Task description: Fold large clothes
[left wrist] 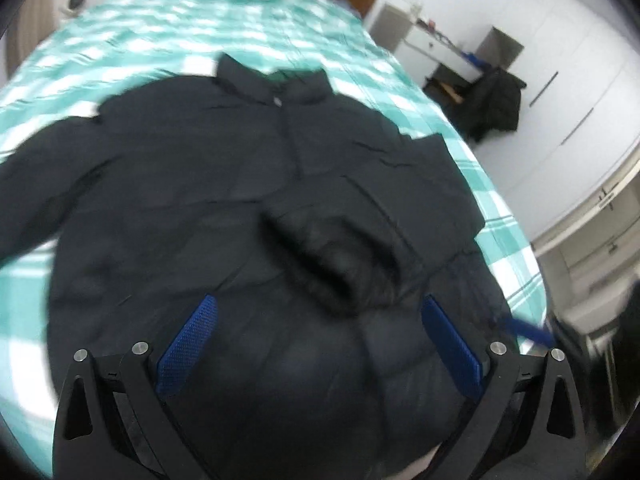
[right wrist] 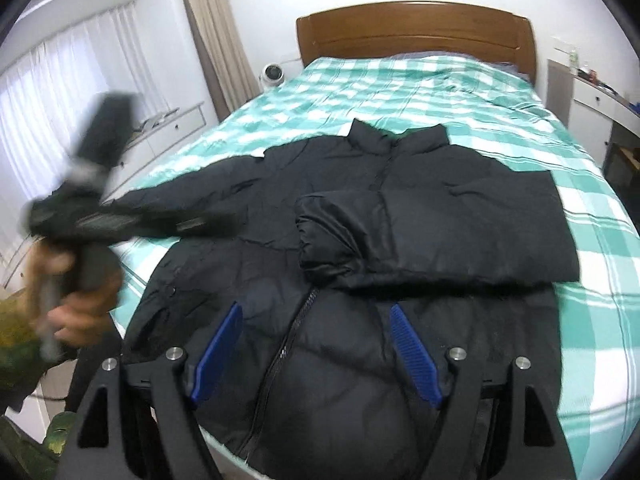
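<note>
Right wrist view: black puffer jacket [right wrist: 400,208] spread front-up on a bed [right wrist: 460,92] with a teal-and-white checked cover, collar toward the wooden headboard [right wrist: 416,28], hem at the near edge. One sleeve [right wrist: 420,240] folded across the chest, cuff opening near the zipper [right wrist: 296,328]; other sleeve [right wrist: 192,200] stretched out flat toward the window side. Right gripper [right wrist: 316,344] above the hem, blue pads [right wrist: 416,356] spread wide, nothing between them, zipper running up between the fingers. Left gripper [right wrist: 208,224] seen blurred at the window side, held in a hand [right wrist: 80,300], reaching over the outstretched sleeve; jaw state not readable from this angle.

Left wrist view: same jacket [left wrist: 200,184] filling most of the frame, motion-blurred, folded sleeve [left wrist: 332,256] lying over the torso just ahead of the fingertips. Left gripper [left wrist: 320,344] released, blue pads [left wrist: 188,344] wide apart over the lower body of the jacket, gripping nothing. Blue streak [left wrist: 528,328] at the bed's edge, too blurred to identify.

Around the bed: white curtains [right wrist: 56,92] and a beige drape [right wrist: 216,40], a small round white device [right wrist: 272,74] beside the headboard, a white desk [left wrist: 436,46] with clutter, a dark garment [left wrist: 496,100] draped over something by the desk, white wardrobe doors [left wrist: 568,80].
</note>
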`<state>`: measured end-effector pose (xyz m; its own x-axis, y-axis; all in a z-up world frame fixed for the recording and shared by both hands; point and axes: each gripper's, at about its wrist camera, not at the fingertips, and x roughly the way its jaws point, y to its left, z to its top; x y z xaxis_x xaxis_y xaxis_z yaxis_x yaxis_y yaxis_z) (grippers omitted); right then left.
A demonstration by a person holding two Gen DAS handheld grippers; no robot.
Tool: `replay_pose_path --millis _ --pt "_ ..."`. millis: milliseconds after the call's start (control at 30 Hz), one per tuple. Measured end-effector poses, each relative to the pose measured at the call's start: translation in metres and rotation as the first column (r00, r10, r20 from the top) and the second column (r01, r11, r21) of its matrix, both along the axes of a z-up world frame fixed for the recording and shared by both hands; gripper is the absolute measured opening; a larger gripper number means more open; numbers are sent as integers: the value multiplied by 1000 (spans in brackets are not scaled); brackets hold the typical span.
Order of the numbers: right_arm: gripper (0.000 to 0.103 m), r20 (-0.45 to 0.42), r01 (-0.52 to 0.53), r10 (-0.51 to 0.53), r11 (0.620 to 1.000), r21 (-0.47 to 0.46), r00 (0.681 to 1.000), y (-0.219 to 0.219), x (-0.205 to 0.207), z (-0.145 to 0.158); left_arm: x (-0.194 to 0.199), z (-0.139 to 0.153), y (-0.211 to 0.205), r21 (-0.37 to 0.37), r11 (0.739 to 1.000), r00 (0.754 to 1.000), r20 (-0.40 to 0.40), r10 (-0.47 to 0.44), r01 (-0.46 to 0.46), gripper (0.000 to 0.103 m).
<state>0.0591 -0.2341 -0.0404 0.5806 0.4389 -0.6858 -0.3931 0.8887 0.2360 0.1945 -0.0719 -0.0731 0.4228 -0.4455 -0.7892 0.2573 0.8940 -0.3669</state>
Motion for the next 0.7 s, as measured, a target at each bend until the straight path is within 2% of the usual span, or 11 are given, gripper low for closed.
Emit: replay_pose_path --millis 33,100,133,167,200,267,333,400,567,700 --pt "78 0 10 -10 1000 5 1000 -3 -3 0 15 -9 -12 15 1000 1000 -29 0 0 99" --pt "78 -5 31 -31 999 23 1000 -11 -13 0 36 -24 -31 63 998 997 -71 10 -6 83" --pt "78 -9 41 -41 999 30 999 -16 -16 -1 42 -29 -36 80 997 996 -85 14 -7 67" --pt "78 -11 50 -50 998 33 999 -20 -19 -2 51 -39 -43 108 994 993 -114 27 -14 56" --pt "78 -14 61 -60 997 37 998 -25 -20 -2 56 -43 -44 117 993 991 -124 40 -25 51" --pt "78 -18 85 -84 996 40 996 -37 -22 -3 67 -49 -41 129 990 990 -121 77 -62 27" --pt "78 -22 105 -104 993 50 994 -49 -17 -3 73 -43 -33 125 988 989 -111 100 -86 11" --pt "78 -24 128 -127 990 56 992 -60 -10 -2 80 -29 -17 112 987 989 -85 121 -111 9" --pt "78 1 182 -182 982 53 983 -90 29 17 96 -3 35 144 969 979 -9 203 -200 9" --pt "78 -3 217 -217 976 30 976 -105 85 24 111 -18 88 154 938 947 -36 321 -312 9"
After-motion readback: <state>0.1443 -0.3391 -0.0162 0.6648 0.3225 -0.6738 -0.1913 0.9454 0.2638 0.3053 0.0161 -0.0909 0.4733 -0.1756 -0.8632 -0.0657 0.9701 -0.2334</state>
